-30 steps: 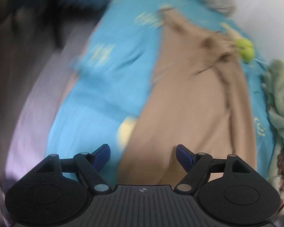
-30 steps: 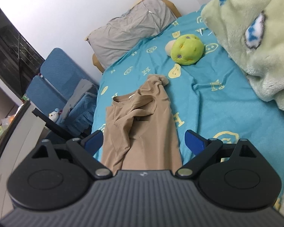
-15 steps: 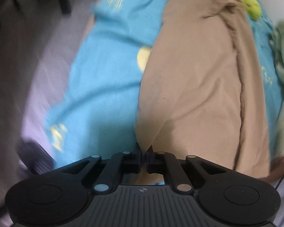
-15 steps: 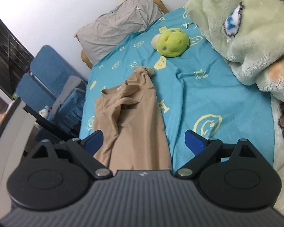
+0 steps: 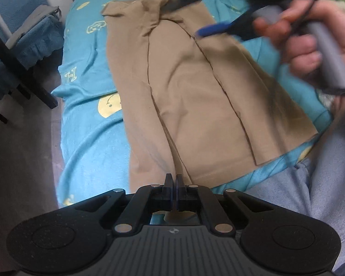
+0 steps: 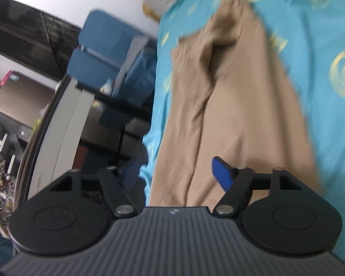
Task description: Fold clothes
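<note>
Right now I'm pinching the near hem of the tan shirt in my clenched left gripper, lying along the blue bedsheet. Spread wide, my right gripper is hovering above this thin, limp, light cloth, so I'm judging a hem corner the best hold.

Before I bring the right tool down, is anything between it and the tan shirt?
Nothing visible. The right tool is open above the tan shirt, with only bare fabric below. The left tool is shut on the shirt's near hem.
</note>
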